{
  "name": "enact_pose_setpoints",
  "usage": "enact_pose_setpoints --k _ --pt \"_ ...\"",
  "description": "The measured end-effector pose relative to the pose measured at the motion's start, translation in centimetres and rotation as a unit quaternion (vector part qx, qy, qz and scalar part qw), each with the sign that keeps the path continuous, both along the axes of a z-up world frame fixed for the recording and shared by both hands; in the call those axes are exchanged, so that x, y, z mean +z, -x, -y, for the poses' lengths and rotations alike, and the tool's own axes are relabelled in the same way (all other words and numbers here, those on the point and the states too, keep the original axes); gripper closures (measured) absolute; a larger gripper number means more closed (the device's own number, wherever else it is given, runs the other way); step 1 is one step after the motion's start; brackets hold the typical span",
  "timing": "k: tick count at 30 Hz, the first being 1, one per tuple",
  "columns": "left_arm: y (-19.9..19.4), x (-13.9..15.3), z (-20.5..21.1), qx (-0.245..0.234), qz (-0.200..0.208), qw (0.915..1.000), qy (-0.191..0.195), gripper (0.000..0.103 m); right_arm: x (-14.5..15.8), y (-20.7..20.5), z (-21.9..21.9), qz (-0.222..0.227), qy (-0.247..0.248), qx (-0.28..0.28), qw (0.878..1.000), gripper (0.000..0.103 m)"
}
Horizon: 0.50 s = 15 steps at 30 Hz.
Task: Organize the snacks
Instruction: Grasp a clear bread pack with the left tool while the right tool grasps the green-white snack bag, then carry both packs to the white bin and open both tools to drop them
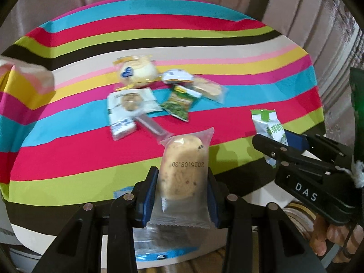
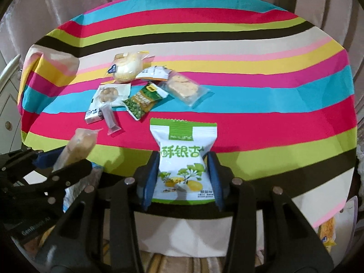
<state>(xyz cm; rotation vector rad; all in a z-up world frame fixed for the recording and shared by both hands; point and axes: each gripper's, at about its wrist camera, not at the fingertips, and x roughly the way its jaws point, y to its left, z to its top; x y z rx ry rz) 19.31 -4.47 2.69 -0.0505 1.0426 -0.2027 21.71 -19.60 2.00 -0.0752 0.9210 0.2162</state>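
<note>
My left gripper (image 1: 182,174) is shut on a cookie in a clear wrapper (image 1: 184,154), held upright above the striped tablecloth (image 1: 68,159). My right gripper (image 2: 183,159) is shut on a white-and-green snack packet (image 2: 182,136), its blue pads pressing both sides. Each view shows the other gripper alongside: the right gripper (image 1: 273,138) with its packet (image 1: 266,120), and the left gripper (image 2: 66,161) with the cookie (image 2: 79,145). Mid-table lie several snacks: a round cake packet (image 2: 125,68), a white cookie packet (image 2: 107,95), a green pea packet (image 2: 141,100) and a clear-wrapped cracker (image 2: 184,86).
A narrow clear stick packet (image 2: 110,118) lies nearest the grippers. Curtains (image 2: 68,0) hang behind the table. A cabinet (image 2: 9,113) stands at the left. A yellow packet (image 2: 328,234) sits below the table's right edge. A hand (image 1: 323,238) grips the right tool.
</note>
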Motion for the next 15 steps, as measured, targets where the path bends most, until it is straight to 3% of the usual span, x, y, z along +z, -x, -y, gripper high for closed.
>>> enact_pose_setpoints --k 15 --pt "1.2 0.0 7.7 -0.074 -0.002 0.9972 -0.012 0.063 0.8 2.0 8.2 0.006 -0.021 -0.057 0.998 0.057"
